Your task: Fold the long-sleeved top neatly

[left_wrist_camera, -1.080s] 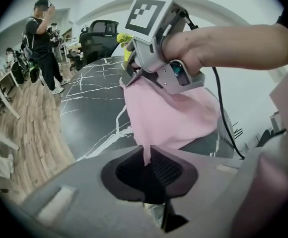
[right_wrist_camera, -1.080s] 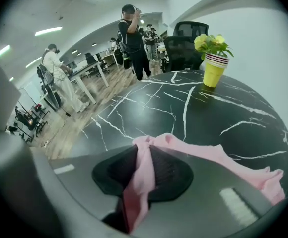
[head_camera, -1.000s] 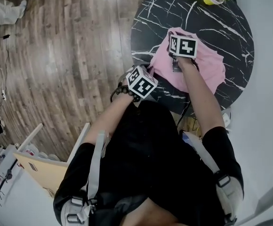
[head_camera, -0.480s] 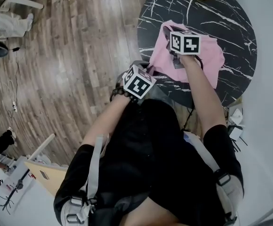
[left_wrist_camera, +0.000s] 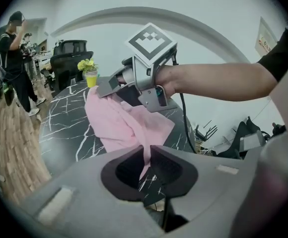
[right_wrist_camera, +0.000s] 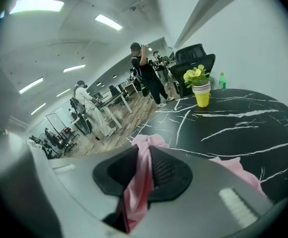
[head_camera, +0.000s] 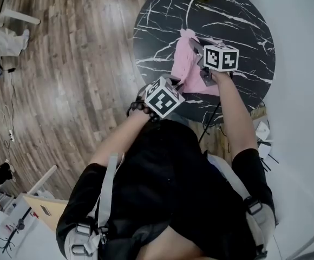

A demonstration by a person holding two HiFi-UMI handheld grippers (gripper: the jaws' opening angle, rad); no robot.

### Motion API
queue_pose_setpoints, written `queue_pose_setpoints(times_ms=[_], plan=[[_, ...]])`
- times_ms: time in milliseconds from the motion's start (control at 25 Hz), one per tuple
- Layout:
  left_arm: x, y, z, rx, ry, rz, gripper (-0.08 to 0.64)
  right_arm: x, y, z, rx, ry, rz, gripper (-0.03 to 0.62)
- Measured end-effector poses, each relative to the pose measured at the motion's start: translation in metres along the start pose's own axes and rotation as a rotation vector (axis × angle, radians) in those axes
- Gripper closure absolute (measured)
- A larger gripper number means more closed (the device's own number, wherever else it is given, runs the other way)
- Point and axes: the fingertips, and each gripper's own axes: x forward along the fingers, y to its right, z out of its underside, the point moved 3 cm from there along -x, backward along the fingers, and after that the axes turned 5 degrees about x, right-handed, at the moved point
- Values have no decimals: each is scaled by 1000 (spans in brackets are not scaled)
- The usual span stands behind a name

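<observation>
Left hand-held gripper [left_wrist_camera: 146, 155] has its jaws pressed nearly together, pinching a thin edge of the pink long-sleeved fabric top [left_wrist_camera: 116, 123]. Right hand-held gripper [right_wrist_camera: 145, 155] is clamped on a bunched fold of the same top. The cloth spans between both, the rest trailing on the round black white-veined marble worktop [head_camera: 238, 31] under them. A small yellow flower pot [right_wrist_camera: 202, 97] stands well beyond the right hand-held gripper.

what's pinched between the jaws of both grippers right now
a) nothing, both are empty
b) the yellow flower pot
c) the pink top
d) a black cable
C: the left gripper and the right gripper each have their jaws closed on a fold of the pink top, which shows running between the pads in both gripper views.
</observation>
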Motion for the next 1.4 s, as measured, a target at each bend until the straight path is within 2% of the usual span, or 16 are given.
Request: queue_pose_setpoints(times_ms=[320, 600, 680, 1200, 1400], plan=[[51, 57, -51, 88, -14, 84, 512, -60, 65, 11, 70, 25, -59, 526], [103, 100, -70, 158, -60, 136, 511, -99, 111, 31, 97, 44, -84, 525], [116, 110, -72, 158, -74, 152, 511, -106, 121, 35, 100, 56, -80, 525], [157, 132, -84, 138, -109, 136, 505, -124, 167, 53, 69, 38, -8, 519], [154, 149, -97, 135, -53, 179, 460, -134, 191, 49, 43, 60, 106, 430]])
